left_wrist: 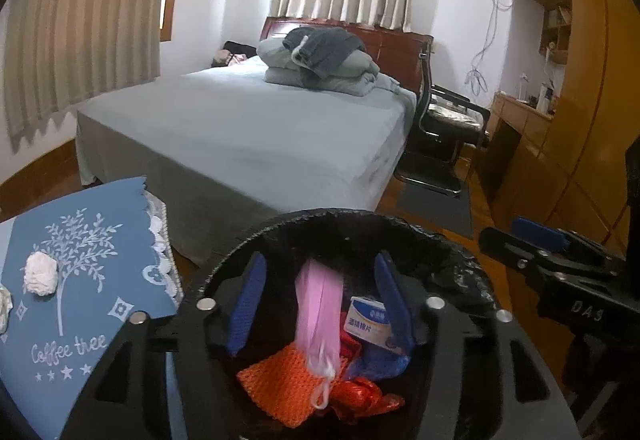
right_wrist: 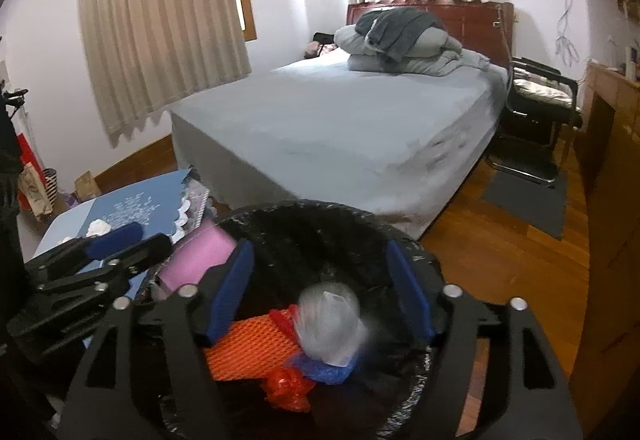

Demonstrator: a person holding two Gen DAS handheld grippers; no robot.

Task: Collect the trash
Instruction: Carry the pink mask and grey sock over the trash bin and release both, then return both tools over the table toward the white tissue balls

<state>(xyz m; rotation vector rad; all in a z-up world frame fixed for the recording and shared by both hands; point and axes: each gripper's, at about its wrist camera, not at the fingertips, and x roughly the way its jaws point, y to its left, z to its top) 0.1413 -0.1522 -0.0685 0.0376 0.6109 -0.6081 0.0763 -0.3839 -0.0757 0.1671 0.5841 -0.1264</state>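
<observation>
A bin with a black liner sits right under both grippers. My left gripper is open above it. A pink face mask hangs loose between its blue pads, touching neither one. In the right wrist view my right gripper is also open over the bin, and a blurred wad of clear plastic is between its fingers, free of both. Inside the bin lie an orange mesh, a small white and blue box, a red wrapper and blue plastic.
To the left of the bin, a low table with a blue cloth carries a white tissue wad. Beyond the bin is a grey bed, with a black chair and wooden cabinets to the right and wood floor between them.
</observation>
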